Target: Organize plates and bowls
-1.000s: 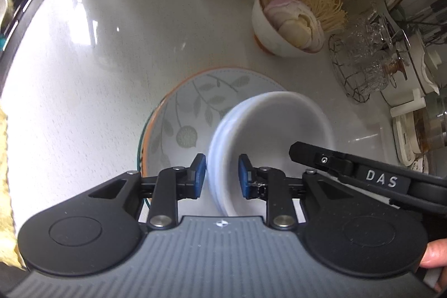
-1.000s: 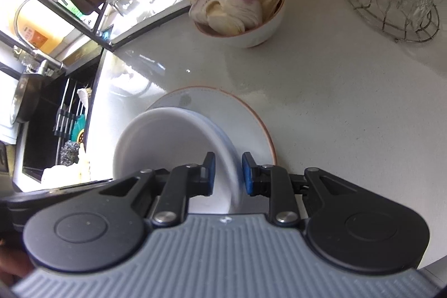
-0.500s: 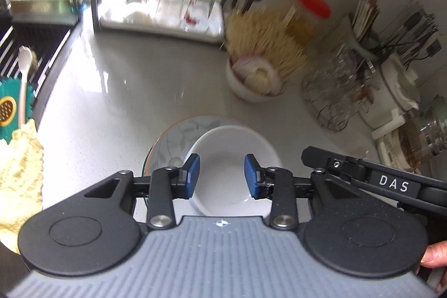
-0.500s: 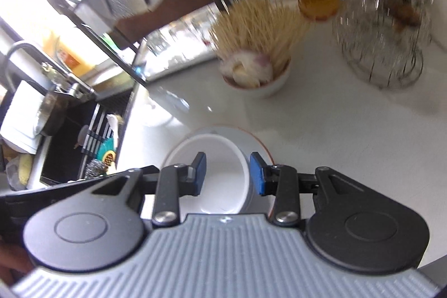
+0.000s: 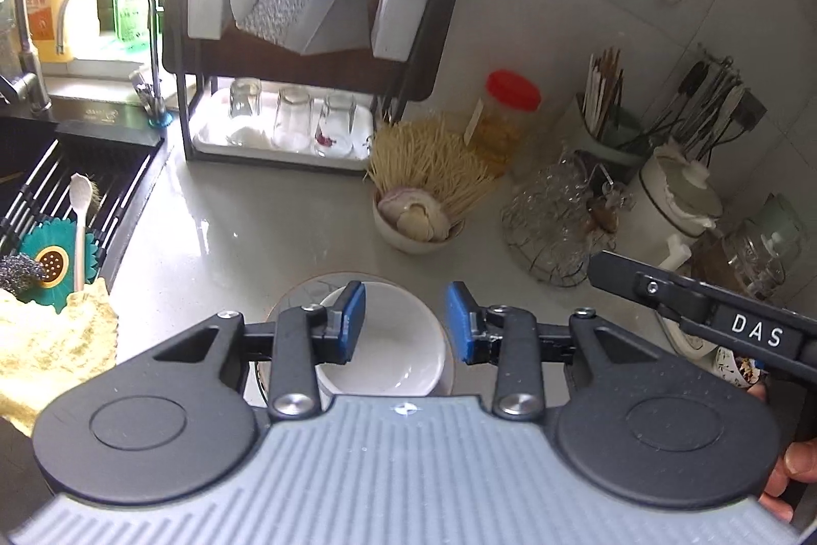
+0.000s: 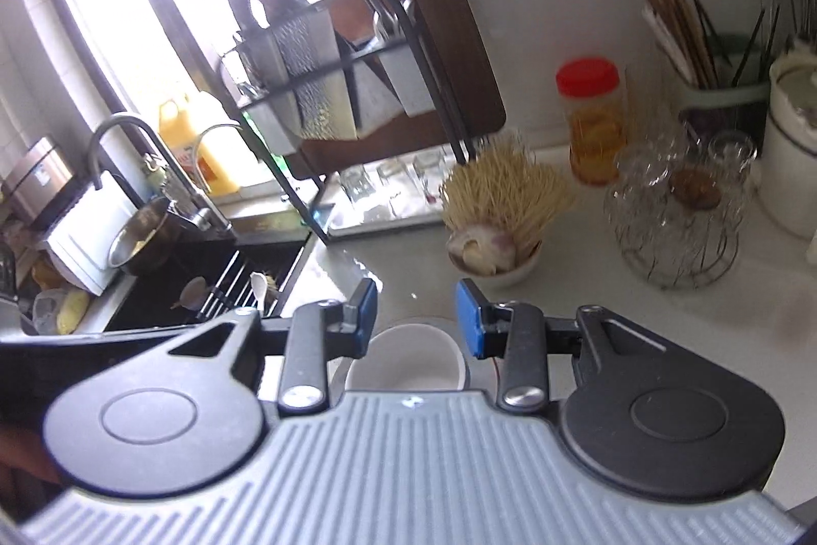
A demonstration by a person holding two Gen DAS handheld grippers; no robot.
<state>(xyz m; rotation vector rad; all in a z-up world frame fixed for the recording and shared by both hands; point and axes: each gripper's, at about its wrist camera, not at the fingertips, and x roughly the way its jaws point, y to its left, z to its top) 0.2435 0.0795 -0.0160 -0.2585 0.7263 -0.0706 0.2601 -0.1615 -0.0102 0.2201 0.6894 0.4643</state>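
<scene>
The bowl (image 5: 388, 340) sits on the plate (image 5: 301, 289) on the tabletop (image 5: 230, 238). Left gripper (image 5: 403, 323) and right gripper (image 6: 416, 317) hover above it, jaws spread, holding nothing. Best to lift straight clear without nudging the stack.

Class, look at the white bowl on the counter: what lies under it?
The white bowl sits on a leaf-patterned plate; only the plate's rim shows. Its centre is covered by the bowl, and its near edge by the left claw.
</scene>
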